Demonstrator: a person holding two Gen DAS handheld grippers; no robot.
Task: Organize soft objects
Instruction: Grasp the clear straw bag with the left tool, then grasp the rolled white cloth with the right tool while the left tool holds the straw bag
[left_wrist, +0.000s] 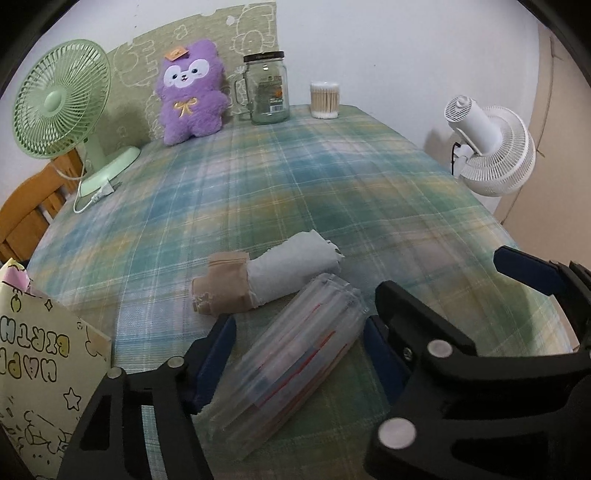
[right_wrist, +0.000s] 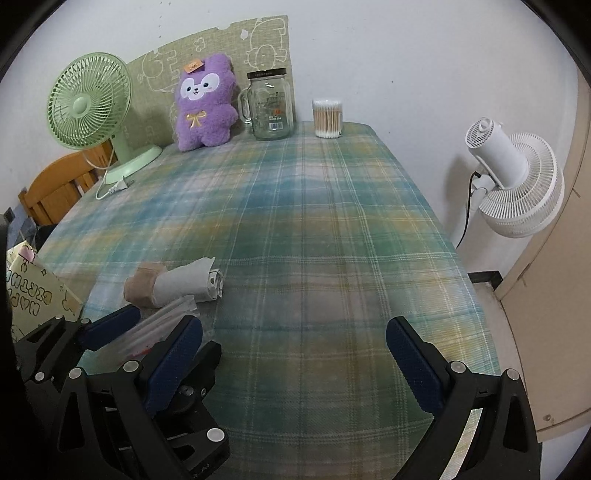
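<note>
Lay diagonally between the left claw pads on the counter, rolled clear plastic bag, long axis running away toward the cloth roll; pads apart, not visibly pressing. Stood wide apart, empty, right claw farther off

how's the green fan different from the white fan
The green fan stands on the plaid tablecloth at its far left corner; the white fan stands off the table, right of it. The green one's grille faces the cameras; the white one shows its back. Both have round grilles.
</note>
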